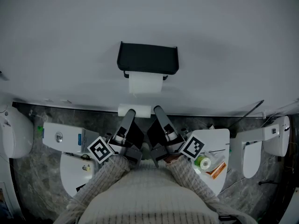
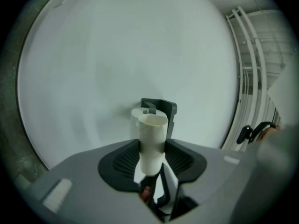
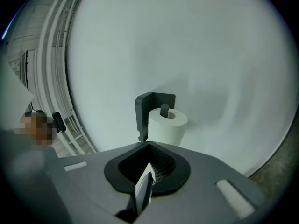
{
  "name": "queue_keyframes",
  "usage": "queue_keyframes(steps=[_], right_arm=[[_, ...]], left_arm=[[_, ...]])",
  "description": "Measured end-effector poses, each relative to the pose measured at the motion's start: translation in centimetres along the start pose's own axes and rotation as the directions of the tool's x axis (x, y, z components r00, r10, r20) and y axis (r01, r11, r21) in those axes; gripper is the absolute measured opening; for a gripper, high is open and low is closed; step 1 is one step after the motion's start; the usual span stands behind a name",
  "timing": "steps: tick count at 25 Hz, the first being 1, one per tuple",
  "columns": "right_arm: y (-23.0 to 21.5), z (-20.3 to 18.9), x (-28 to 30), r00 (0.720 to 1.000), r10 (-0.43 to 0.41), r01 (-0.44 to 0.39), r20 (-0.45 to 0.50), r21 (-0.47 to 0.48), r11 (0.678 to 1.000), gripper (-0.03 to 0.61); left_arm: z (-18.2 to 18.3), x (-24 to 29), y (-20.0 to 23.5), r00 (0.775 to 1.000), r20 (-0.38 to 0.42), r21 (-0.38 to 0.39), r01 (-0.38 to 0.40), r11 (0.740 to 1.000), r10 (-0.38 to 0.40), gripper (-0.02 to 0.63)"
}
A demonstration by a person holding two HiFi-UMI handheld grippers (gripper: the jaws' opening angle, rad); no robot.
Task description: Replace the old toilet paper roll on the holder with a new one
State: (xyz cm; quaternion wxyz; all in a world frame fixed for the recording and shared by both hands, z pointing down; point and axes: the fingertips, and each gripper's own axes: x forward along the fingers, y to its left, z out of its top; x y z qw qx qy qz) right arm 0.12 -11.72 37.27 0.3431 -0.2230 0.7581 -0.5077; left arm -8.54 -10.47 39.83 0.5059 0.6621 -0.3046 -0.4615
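Head view: bare wall spreads wide on both sides of the holder, and there is open air between it and my grippers. Toilets sit low at either side, back from my tips. A full white roll hangs on the holder, its loose sheet flat against the wall. My left gripper has its fingers closed on a bare white tube, held crosswise just below the roll and apart from it. Left gripper view shows the tube pinched near its lower end, open end toward the holder. My right gripper sits just beside the tube's other end, fingers pressed together on nothing.
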Motion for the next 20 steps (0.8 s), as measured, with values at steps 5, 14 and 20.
queue_keyframes(steps=[5,14,20], right_arm=[[-0.4,0.0,-0.3,1.0,-0.01,0.009,0.015,0.005,1.0,0.0],[-1.3,0.1,-0.8,0.999,-0.029,0.029,0.027,0.014,0.999,0.0],[-1.5,0.0,-0.9,0.999,-0.036,0.036,0.03,0.026,0.999,0.0]], left_arm=[[-0.1,-0.3,0.6,1.0,-0.009,0.006,-0.014,1.0,0.014,0.158],[0.1,-0.7,0.9,1.0,-0.006,0.007,-0.025,1.0,0.025,0.158],[0.0,-0.8,0.6,1.0,-0.012,0.012,-0.023,1.0,0.023,0.158]])
